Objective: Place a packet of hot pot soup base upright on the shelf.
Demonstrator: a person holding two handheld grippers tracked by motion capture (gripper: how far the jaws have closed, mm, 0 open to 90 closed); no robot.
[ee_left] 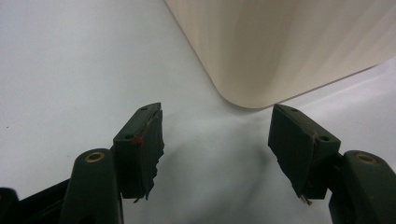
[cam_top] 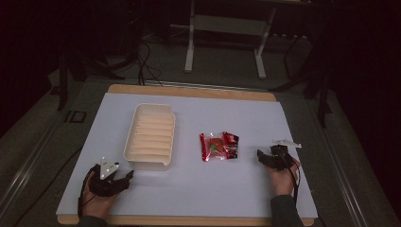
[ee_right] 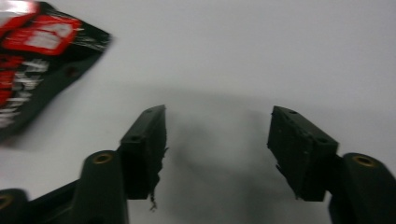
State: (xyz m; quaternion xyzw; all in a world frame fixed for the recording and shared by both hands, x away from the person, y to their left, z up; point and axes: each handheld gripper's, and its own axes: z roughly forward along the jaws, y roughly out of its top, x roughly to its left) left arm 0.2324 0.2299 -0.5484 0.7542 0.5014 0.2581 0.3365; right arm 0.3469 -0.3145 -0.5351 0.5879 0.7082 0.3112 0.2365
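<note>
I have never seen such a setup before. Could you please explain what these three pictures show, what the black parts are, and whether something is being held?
No robot is here. A person sits at a table covered with a white sheet and holds a hand-operated grasping tool in each hand: the left tool and the right tool.

The wide picture comes from a fixed camera above the person's side, looking forward and down. The two close pictures come from small cameras riding on the tools; the two black shapes rising from the bottom of each are that tool's own jaws.

On the sheet lie a cream ribbed tray and a red and black snack packet. The left tool's camera faces a rounded corner of the tray; the right tool's camera sees the packet at its left edge.

Nothing is held: both tools stand open and empty.
</note>
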